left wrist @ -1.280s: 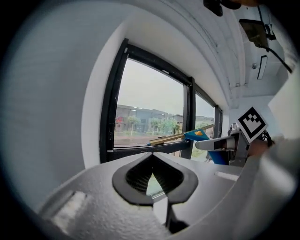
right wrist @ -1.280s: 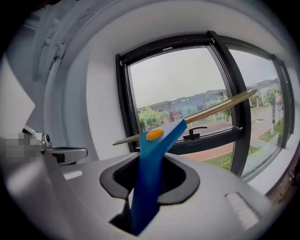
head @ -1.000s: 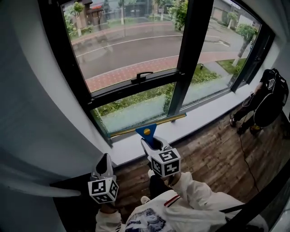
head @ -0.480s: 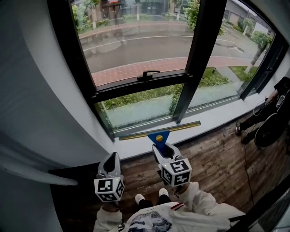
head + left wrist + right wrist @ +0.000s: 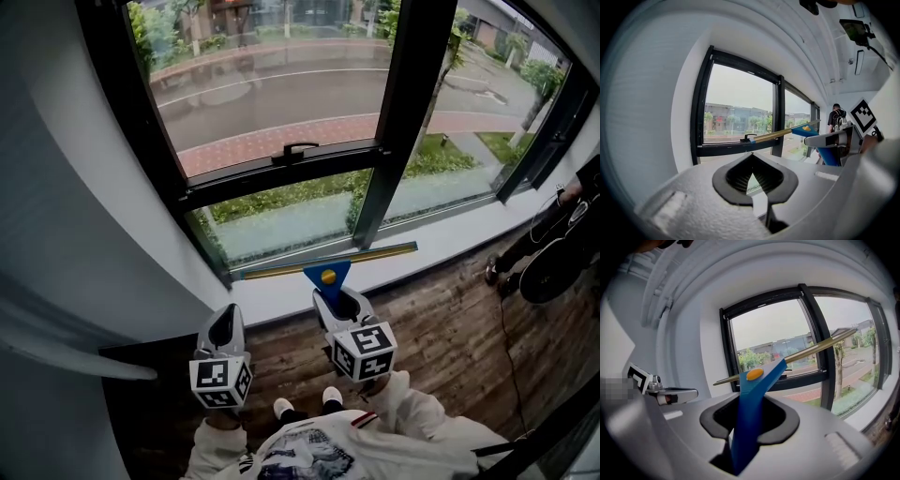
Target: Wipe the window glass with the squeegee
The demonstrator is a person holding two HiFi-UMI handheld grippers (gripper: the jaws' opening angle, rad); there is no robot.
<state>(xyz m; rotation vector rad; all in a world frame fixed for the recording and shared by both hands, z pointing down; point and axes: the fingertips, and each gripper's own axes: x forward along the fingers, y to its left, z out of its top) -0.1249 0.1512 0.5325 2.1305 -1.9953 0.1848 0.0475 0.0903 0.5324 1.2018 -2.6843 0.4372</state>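
Note:
The squeegee has a blue handle (image 5: 328, 278) and a long brass blade (image 5: 323, 262). My right gripper (image 5: 336, 298) is shut on the handle, and the blade stretches level along the bottom edge of the lower window glass (image 5: 281, 220), just above the white sill (image 5: 431, 258). Whether the blade touches the glass I cannot tell. In the right gripper view the handle (image 5: 751, 413) rises out of the right gripper (image 5: 745, 427) to the blade (image 5: 801, 352). My left gripper (image 5: 225, 317) hangs lower left, shut and empty (image 5: 754, 194); from it the squeegee (image 5: 780, 135) shows ahead.
A black mullion (image 5: 403, 94) splits the window, with a latch handle (image 5: 295, 150) on the crossbar. A white wall (image 5: 84, 234) stands to the left. Wooden floor (image 5: 450, 328) runs below the sill. A person with a black backpack (image 5: 562, 234) stands at the far right.
The squeegee and right gripper have shifted slightly right along the window's bottom edge; the blade's right end now reaches further past the mullion. The left gripper has stayed low and shut.

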